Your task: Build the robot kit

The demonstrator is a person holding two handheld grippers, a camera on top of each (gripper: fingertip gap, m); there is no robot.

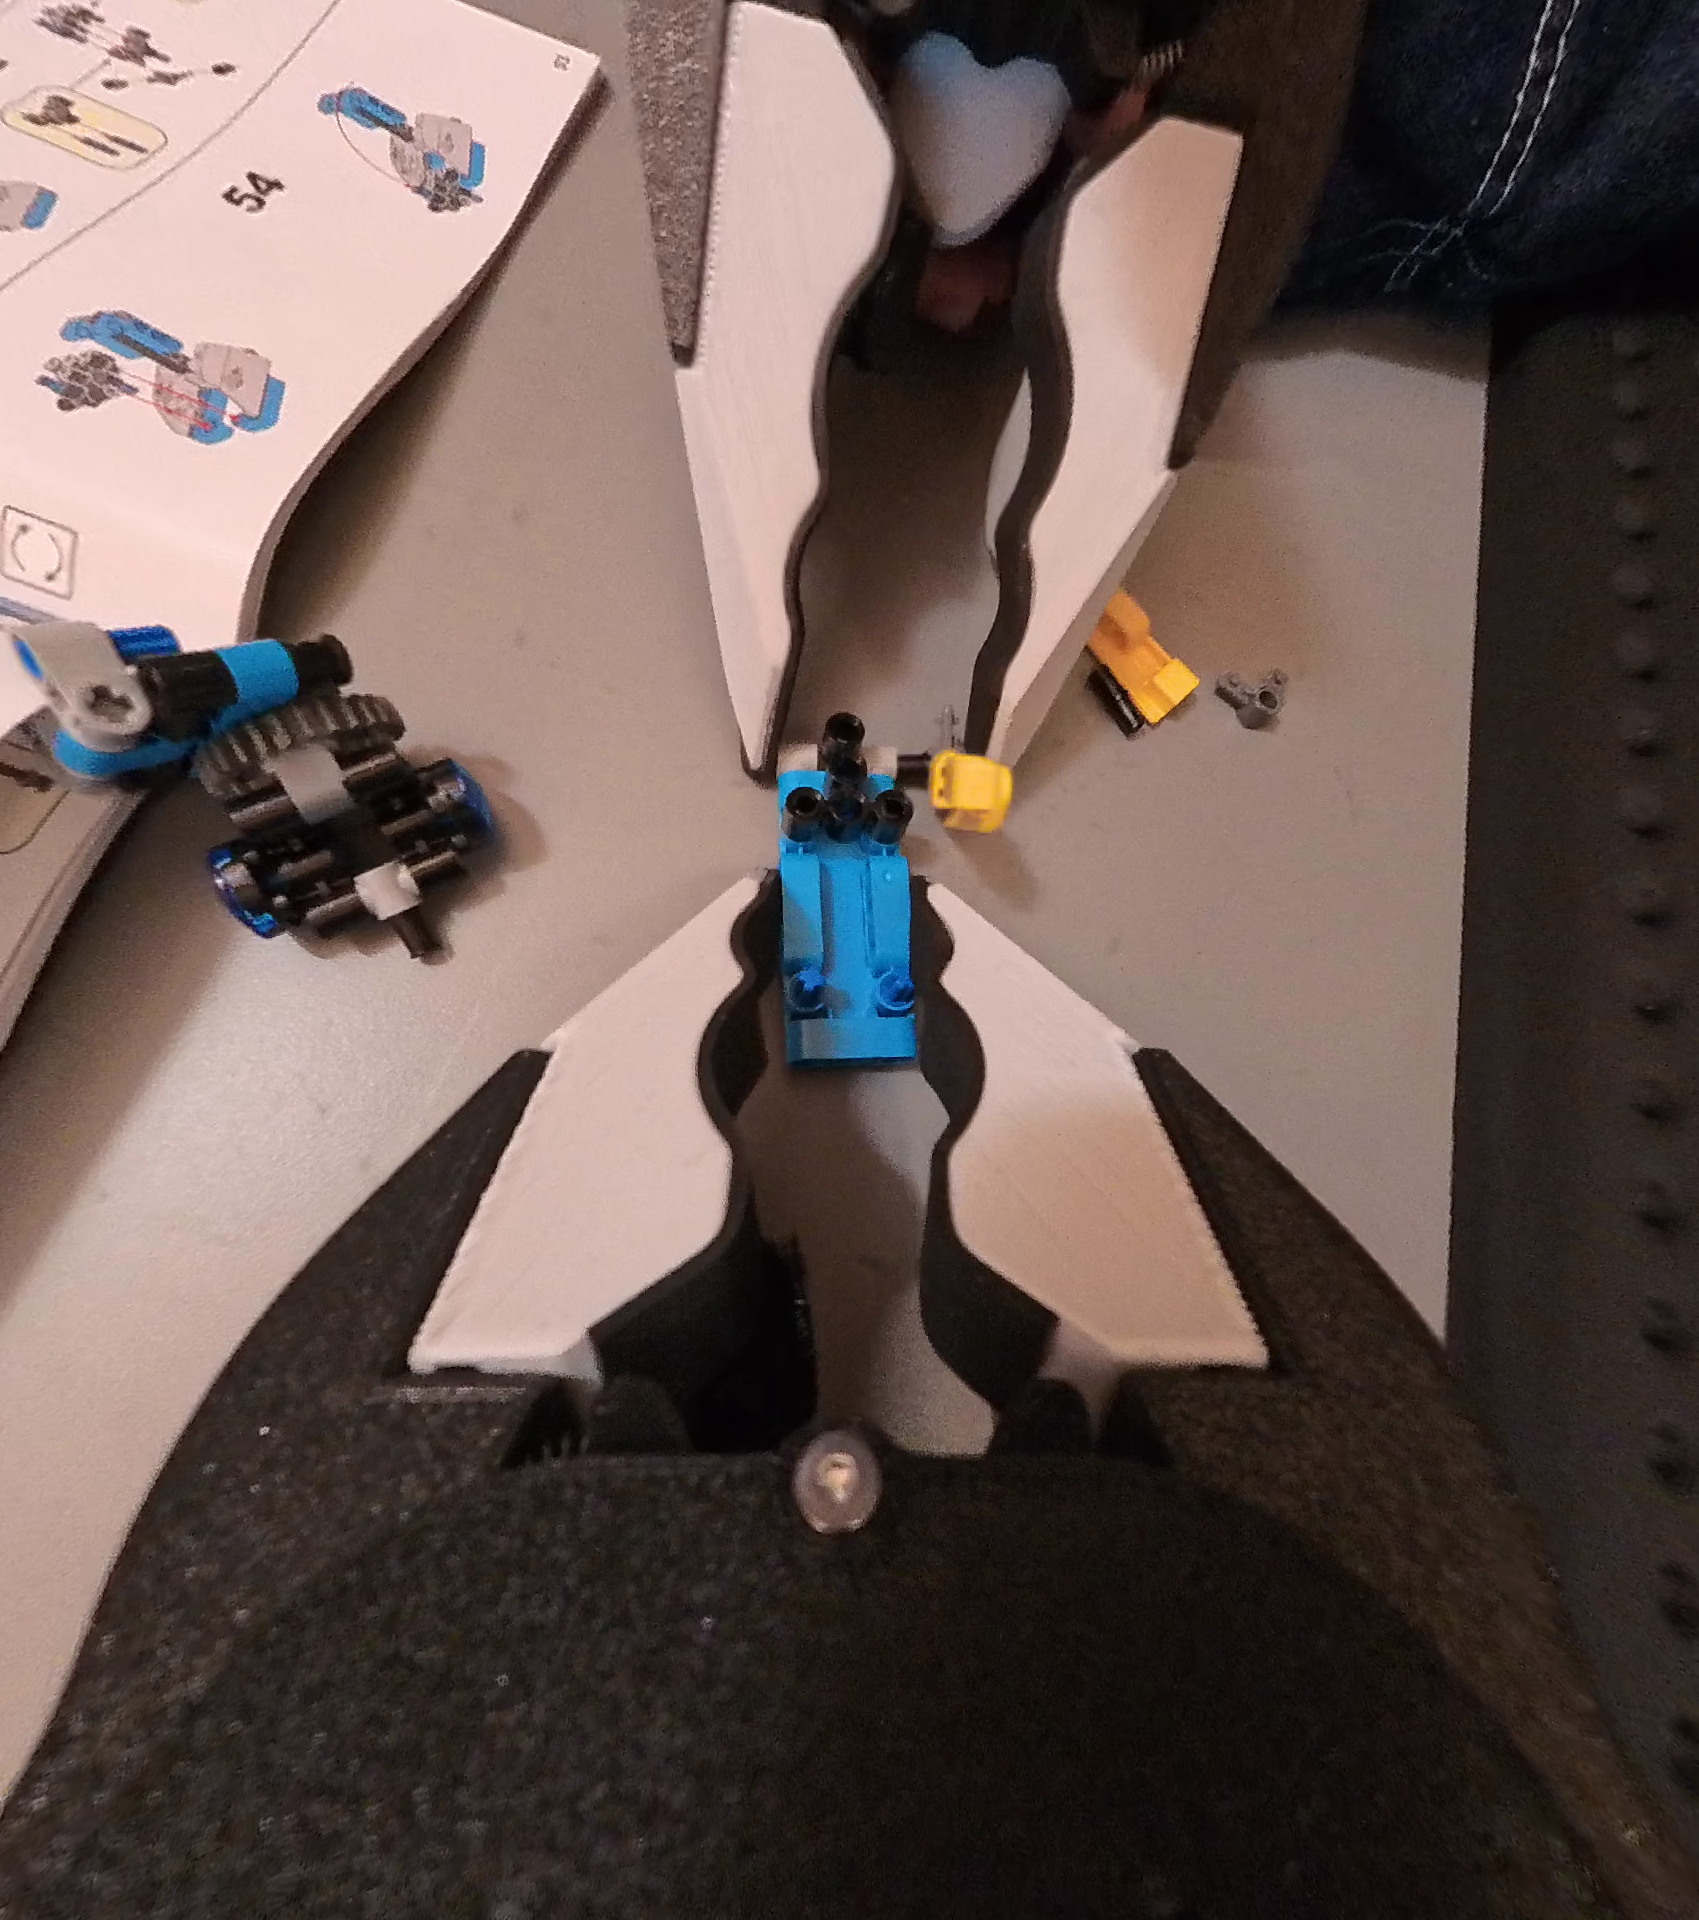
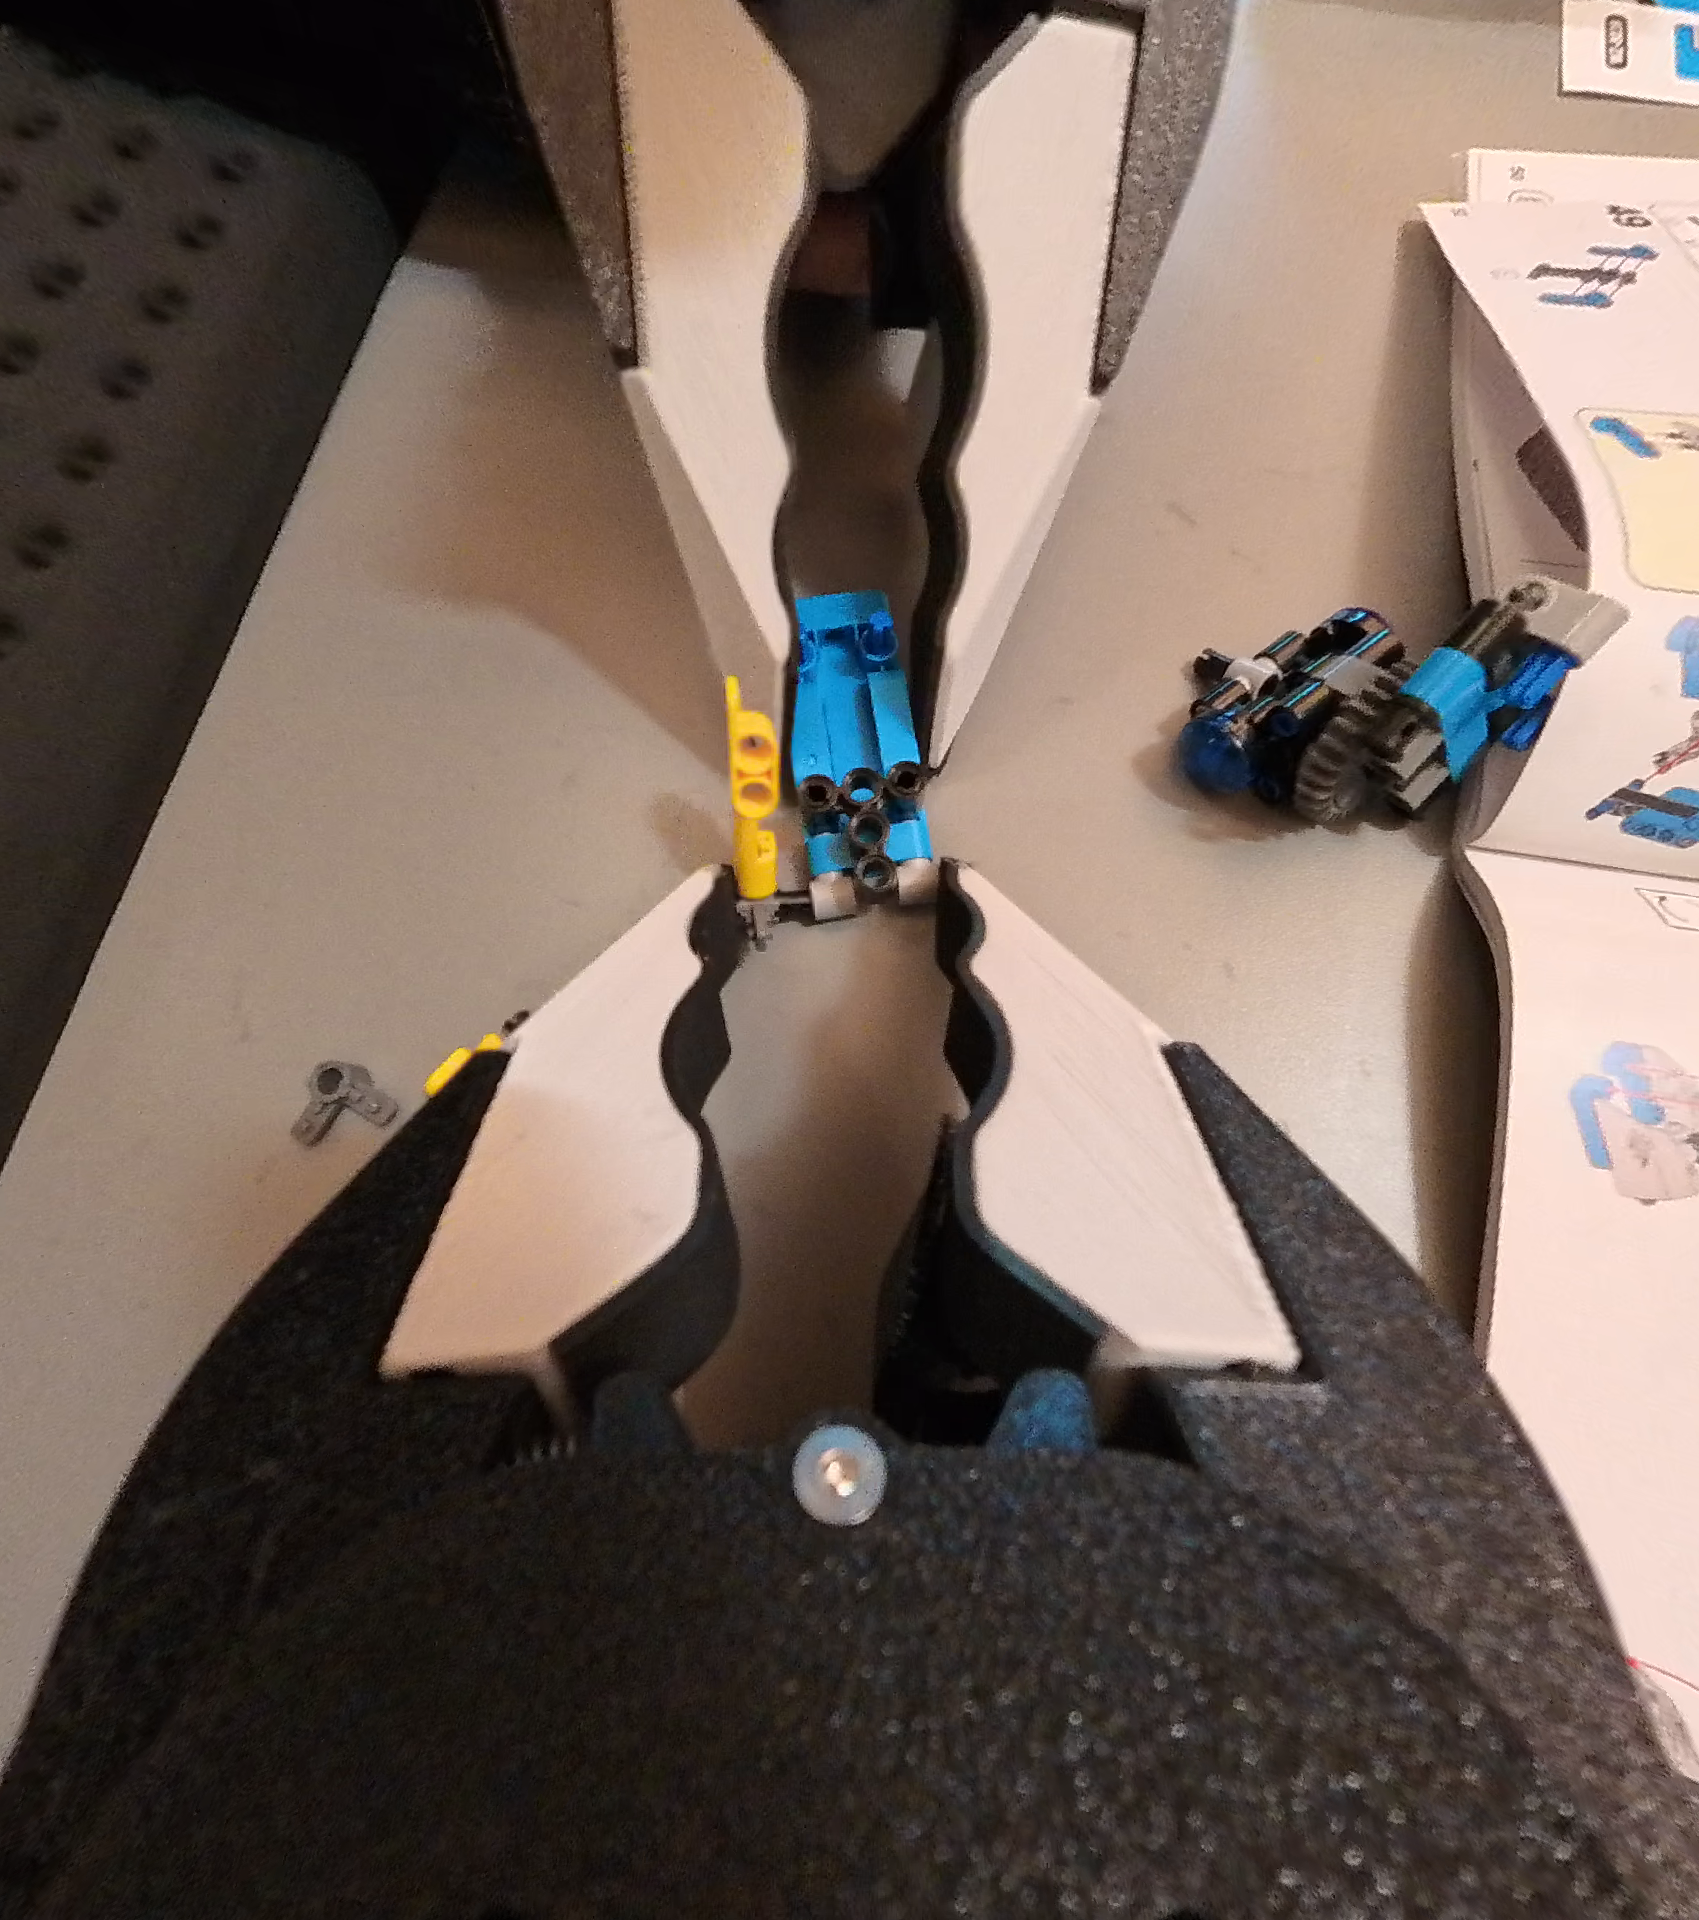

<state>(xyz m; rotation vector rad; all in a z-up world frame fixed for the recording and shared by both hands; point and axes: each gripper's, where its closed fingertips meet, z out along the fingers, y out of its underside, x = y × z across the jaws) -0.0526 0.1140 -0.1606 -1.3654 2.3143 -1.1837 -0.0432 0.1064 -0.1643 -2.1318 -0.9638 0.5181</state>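
Blue brick assembly [image 1: 850,935] is being gripped at its near end between the narrowly parted fingers of the left gripper [image 1: 840,904]. Its black-pinned far end is being met tip to tip by the right gripper [image 2: 834,883], whose jaws are being closed on the small grey end pieces. 1 yellow piece [image 2: 753,790] is being seen just beside it above the grey table [image 2: 409,727].

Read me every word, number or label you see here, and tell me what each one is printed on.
I won't repeat printed writing; here is where it stands.
Open white instruction booklet: large black step numbers beside coloured build diagrams.
Small white sheet at the far table edge: a tiny boxed mark, too small to read.
Blue brick assembly: no writing visible.
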